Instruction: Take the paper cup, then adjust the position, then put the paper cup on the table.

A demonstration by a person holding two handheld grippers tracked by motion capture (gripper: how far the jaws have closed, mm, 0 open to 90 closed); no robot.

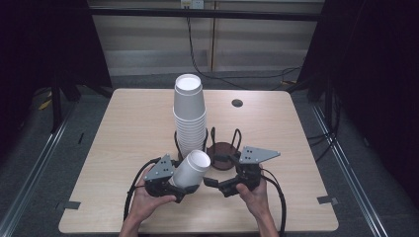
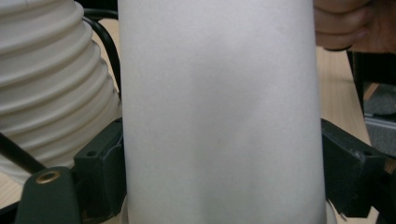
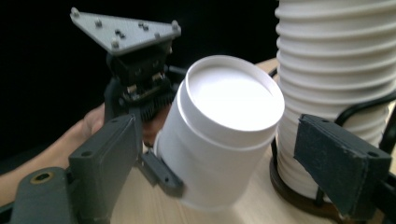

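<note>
My left gripper [image 1: 184,186] is shut on a white paper cup [image 1: 191,169], which lies tilted with its closed end up and to the right. In the left gripper view the cup [image 2: 219,116] stands between both black jaws, whose pads press on its sides. My right gripper [image 1: 213,182] is just right of the cup and points at it. In the right gripper view that gripper [image 3: 226,149] is open, its jaws wide apart, with the cup [image 3: 224,135] ahead of them and untouched. A tall stack of cups [image 1: 188,113] stands upside down behind, in a wire holder.
A second wire holder with a round brown base [image 1: 222,150] stands to the right of the stack, with no cups in it. The wooden table [image 1: 123,128] has a small dark hole [image 1: 237,103] near its far side. Dark floor and cables surround the table.
</note>
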